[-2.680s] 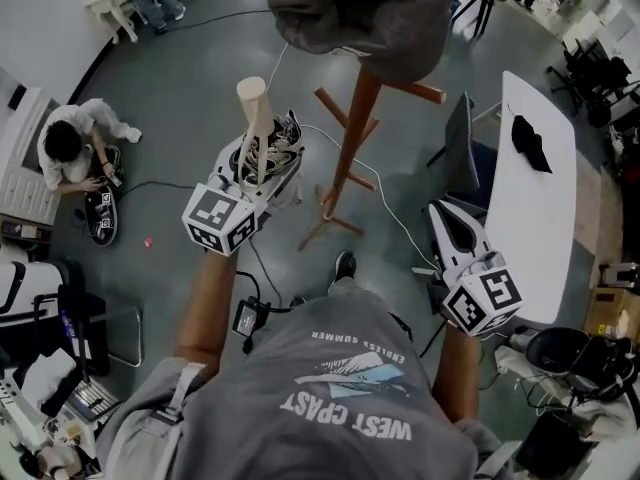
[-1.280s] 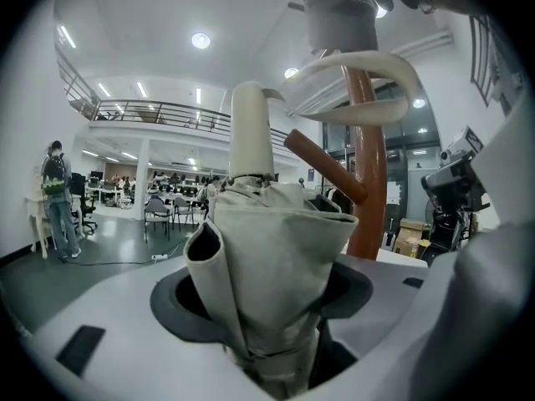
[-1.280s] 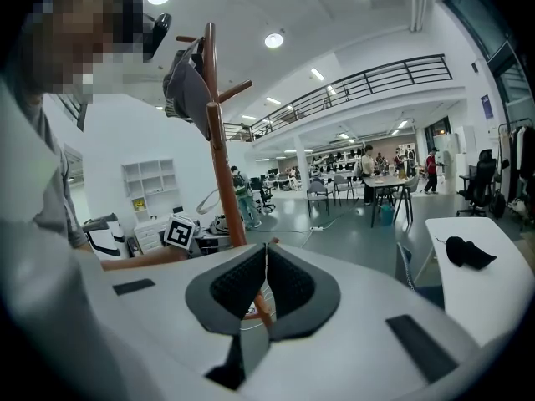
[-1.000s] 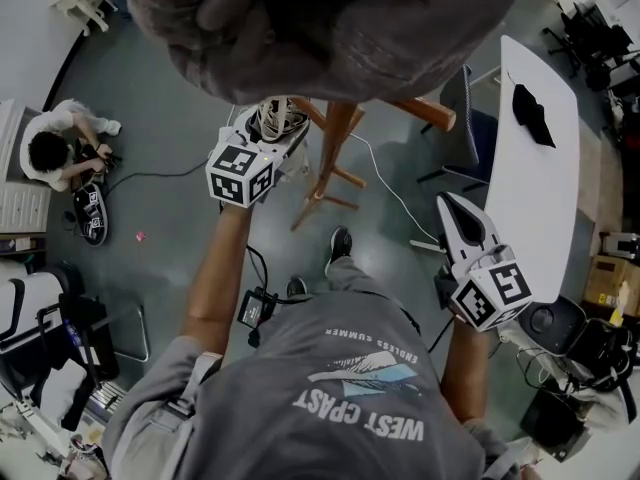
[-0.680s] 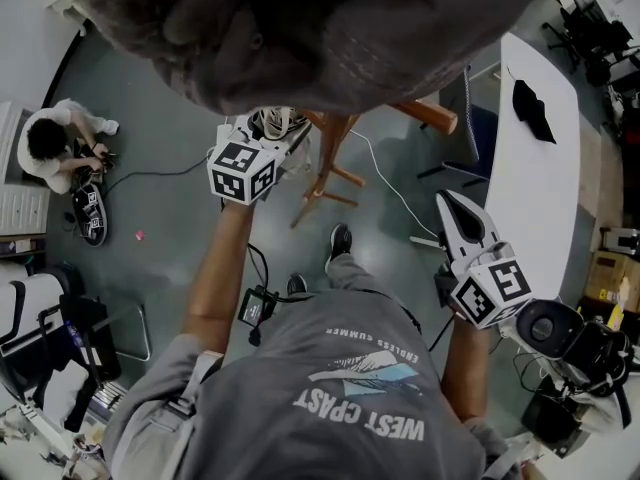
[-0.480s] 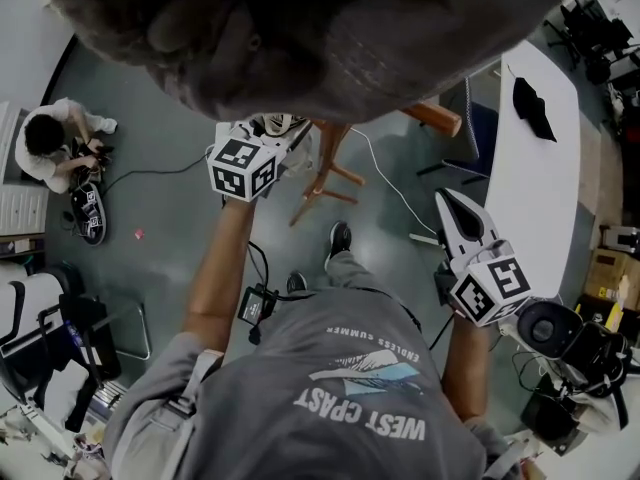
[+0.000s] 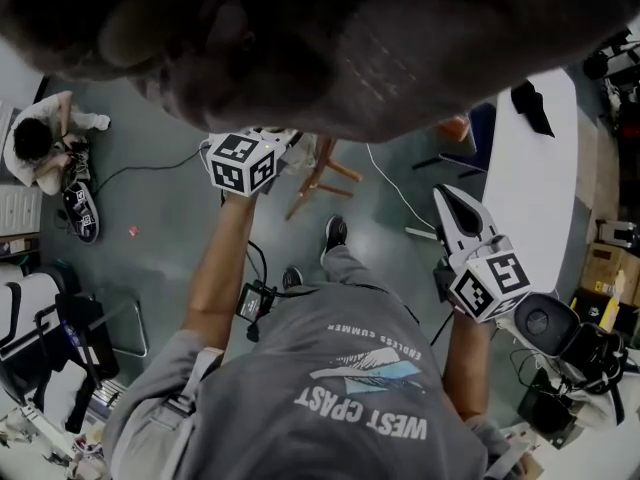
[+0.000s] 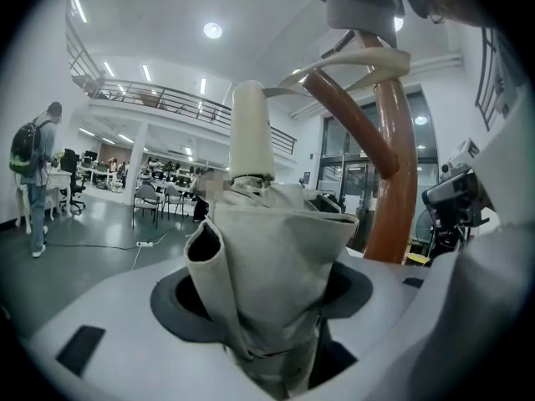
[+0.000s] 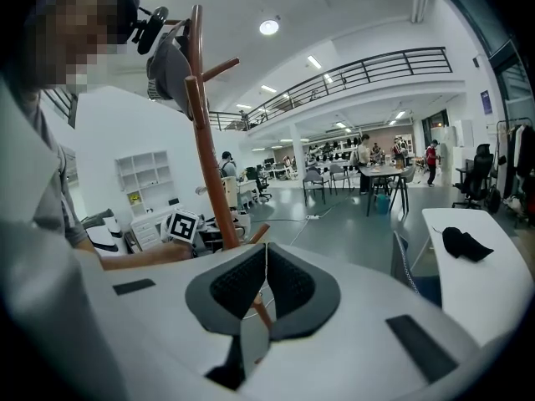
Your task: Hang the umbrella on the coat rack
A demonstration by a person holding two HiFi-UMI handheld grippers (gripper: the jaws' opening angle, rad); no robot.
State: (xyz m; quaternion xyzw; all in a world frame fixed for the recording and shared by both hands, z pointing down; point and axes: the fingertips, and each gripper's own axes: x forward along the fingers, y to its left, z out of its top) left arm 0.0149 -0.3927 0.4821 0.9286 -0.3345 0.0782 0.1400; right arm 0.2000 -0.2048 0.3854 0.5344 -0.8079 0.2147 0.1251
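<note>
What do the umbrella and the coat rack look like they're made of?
Umbrella: matte beige woven cloth, going by its soft creased folds; its cream end piece looks like smooth plastic. Coat rack: probably varnished wood, reddish brown with a soft sheen.

Grey glossy floor [image 7: 160, 248]: coat rack [image 7: 318, 180] stands on splayed wooden feet; white cable [image 7: 392, 190] trails past it; person [image 7: 35, 153] sits at far left. White table [image 7: 520, 193] at right, black cloth [image 7: 531, 107] lying on top.
</note>
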